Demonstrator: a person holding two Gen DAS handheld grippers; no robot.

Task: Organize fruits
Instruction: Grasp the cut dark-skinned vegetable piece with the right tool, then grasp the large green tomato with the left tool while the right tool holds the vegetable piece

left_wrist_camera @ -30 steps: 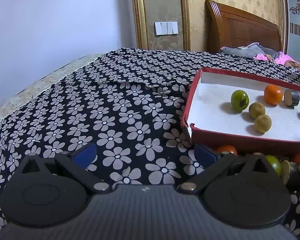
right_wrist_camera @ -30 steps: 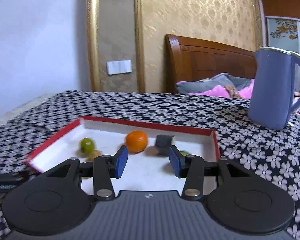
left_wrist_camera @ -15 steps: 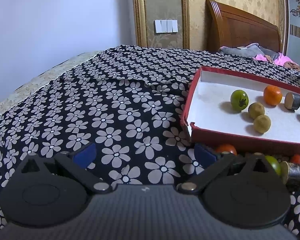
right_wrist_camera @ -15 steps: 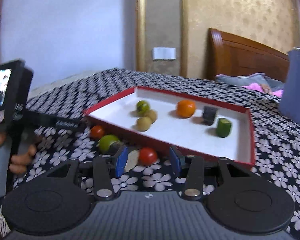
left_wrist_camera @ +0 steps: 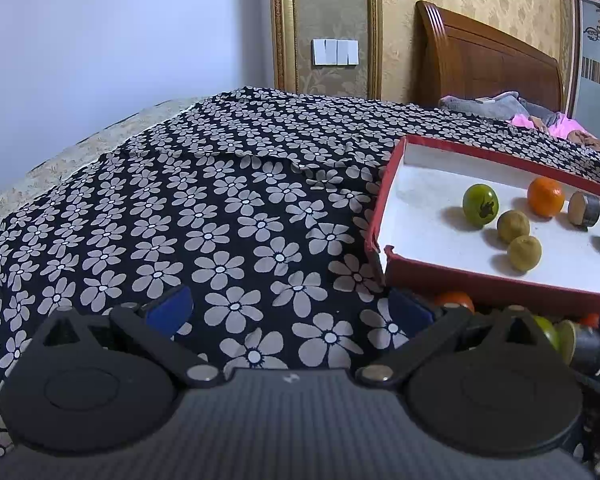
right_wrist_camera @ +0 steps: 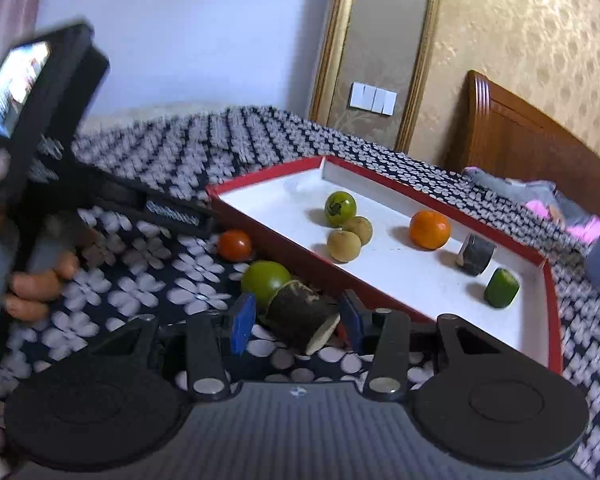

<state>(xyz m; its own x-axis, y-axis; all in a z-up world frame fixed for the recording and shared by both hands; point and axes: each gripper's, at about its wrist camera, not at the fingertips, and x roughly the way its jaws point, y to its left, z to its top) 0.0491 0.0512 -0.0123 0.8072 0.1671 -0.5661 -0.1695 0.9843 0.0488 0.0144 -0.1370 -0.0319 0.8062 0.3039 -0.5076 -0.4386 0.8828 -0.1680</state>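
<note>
A red-rimmed white tray (right_wrist_camera: 552, 304) lies on the flowered cloth and holds a green tomato (right_wrist_camera: 340, 209), two brown round fruits (right_wrist_camera: 343, 245), an orange (right_wrist_camera: 429, 229), a dark cut piece (right_wrist_camera: 475, 255) and a green cut piece (right_wrist_camera: 501, 288). In front of it on the cloth lie a red tomato (right_wrist_camera: 235, 245), a green fruit (right_wrist_camera: 265, 278) and a dark cut cylinder (right_wrist_camera: 302, 317). My right gripper (right_wrist_camera: 296, 320) is open with its pads on either side of the dark cylinder. My left gripper (left_wrist_camera: 288, 310) is open and empty over the cloth, left of the tray (left_wrist_camera: 384, 216).
The left hand-held gripper and the person's fingers (right_wrist_camera: 40, 284) show at the left of the right wrist view. A wooden headboard (left_wrist_camera: 488, 64) and bedding (left_wrist_camera: 500, 106) lie behind the tray. The flowered cloth (left_wrist_camera: 220, 208) stretches left of the tray.
My right gripper has swung left and down from over the tray to the loose fruit in front of it, now straddling the dark cylinder. The left gripper has barely moved.
</note>
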